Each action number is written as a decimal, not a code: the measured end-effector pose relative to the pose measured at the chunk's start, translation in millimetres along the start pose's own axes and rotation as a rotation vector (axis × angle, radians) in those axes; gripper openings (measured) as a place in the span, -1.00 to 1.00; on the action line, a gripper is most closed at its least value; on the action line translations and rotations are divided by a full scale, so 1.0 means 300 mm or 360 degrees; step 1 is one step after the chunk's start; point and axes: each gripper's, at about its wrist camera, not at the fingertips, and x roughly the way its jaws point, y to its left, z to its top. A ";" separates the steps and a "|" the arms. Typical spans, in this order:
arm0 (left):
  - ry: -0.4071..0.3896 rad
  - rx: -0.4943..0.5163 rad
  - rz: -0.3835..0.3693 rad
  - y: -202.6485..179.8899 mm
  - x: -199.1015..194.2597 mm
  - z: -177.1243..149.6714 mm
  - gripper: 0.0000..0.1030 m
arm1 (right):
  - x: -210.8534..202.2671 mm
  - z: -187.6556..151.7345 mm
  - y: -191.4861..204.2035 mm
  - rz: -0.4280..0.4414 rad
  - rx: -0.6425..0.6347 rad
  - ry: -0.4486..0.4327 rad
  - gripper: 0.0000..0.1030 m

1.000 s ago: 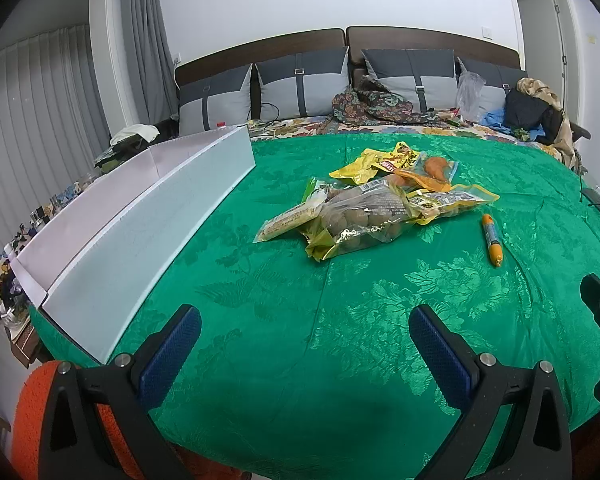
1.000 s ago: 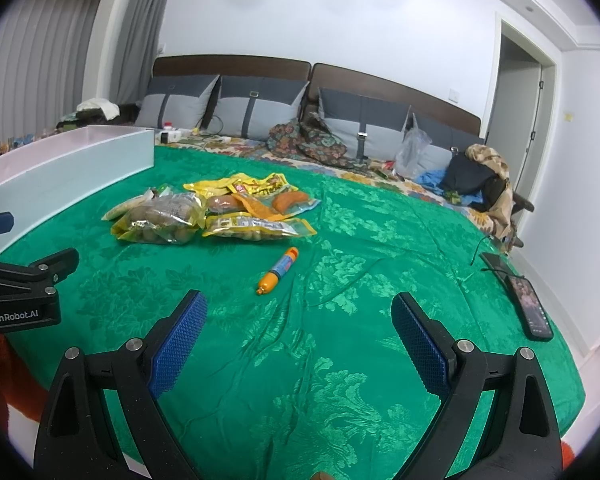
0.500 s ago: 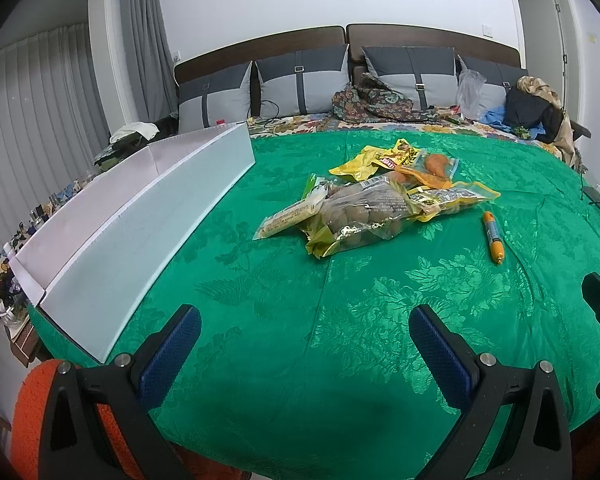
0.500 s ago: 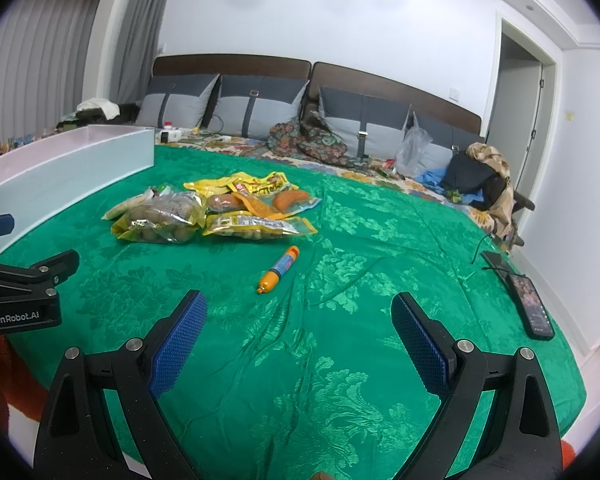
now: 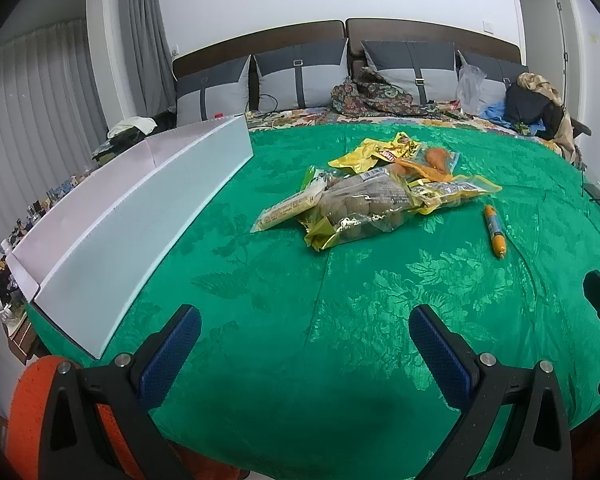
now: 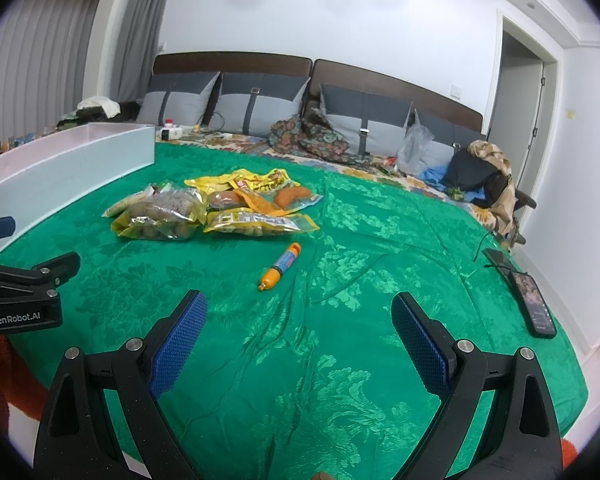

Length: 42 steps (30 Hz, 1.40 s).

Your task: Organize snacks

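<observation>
Both grippers hover over the near edge of a bed spread with a green floral damask cover (image 5: 300,320). The left gripper (image 5: 304,344) has its blue-padded fingers (image 5: 168,352) spread wide with nothing between them; the right gripper (image 6: 300,332) stands the same way, splayed and empty.

Well ahead of the left fingers, slightly to their right, lies a heap of crinkly snack packets (image 5: 376,196): a clear bag of round brown pieces with yellow edging (image 5: 360,212), a long pale wrapped bar (image 5: 288,208) touching its left side, and yellow packets behind it whose print is too blurred to read. A slim orange sausage stick with a blue label (image 5: 494,230) lies alone, just right of the heap; in the right wrist view it sits ahead of the left finger, nearer than the heap. A long, shallow white corrugated-plastic tray (image 5: 140,216) runs along the bed's edge, ahead and left of the left fingers. A black smartphone (image 6: 534,304) lies far right of the right fingers.
</observation>
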 end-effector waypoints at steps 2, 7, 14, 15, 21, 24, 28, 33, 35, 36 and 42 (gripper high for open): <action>0.0009 0.0000 -0.0001 0.001 0.003 0.000 1.00 | 0.008 -0.007 0.003 0.0003 0.0001 0.0002 0.85; 0.0092 -0.0022 -0.0032 0.011 0.043 -0.011 1.00 | 0.019 -0.008 -0.002 0.0011 0.0006 0.0023 0.85; 0.0333 -0.0109 -0.0144 0.031 0.169 -0.039 1.00 | 0.038 -0.018 -0.024 0.0031 0.0050 0.0087 0.85; 0.0336 -0.0108 -0.0140 0.030 0.178 -0.038 0.99 | 0.043 -0.020 -0.030 0.0033 0.0059 0.0104 0.85; 0.0384 -0.0121 -0.0119 0.034 0.244 -0.019 1.00 | 0.087 -0.043 -0.073 0.0032 0.0155 0.0225 0.85; 0.0426 -0.0131 -0.0112 0.042 0.276 -0.021 0.99 | 0.104 -0.054 -0.091 0.0032 0.0195 0.0274 0.85; 0.0450 -0.0162 -0.0121 0.056 0.287 -0.035 1.00 | 0.127 -0.064 -0.109 0.0026 0.0228 0.0331 0.85; 0.0452 -0.0174 -0.0115 0.065 0.288 -0.039 1.00 | 0.170 -0.082 -0.156 -0.0005 0.0308 0.0435 0.85; 0.0452 -0.0172 -0.0117 0.066 0.288 -0.039 1.00 | 0.194 -0.097 -0.186 -0.0024 0.0357 0.0502 0.85; 0.0452 -0.0169 -0.0121 0.067 0.286 -0.040 1.00 | 0.204 -0.103 -0.202 -0.0030 0.0378 0.0527 0.85; 0.0441 -0.0154 -0.0131 0.073 0.280 -0.046 1.00 | 0.272 -0.118 -0.314 -0.0092 0.0491 0.0655 0.85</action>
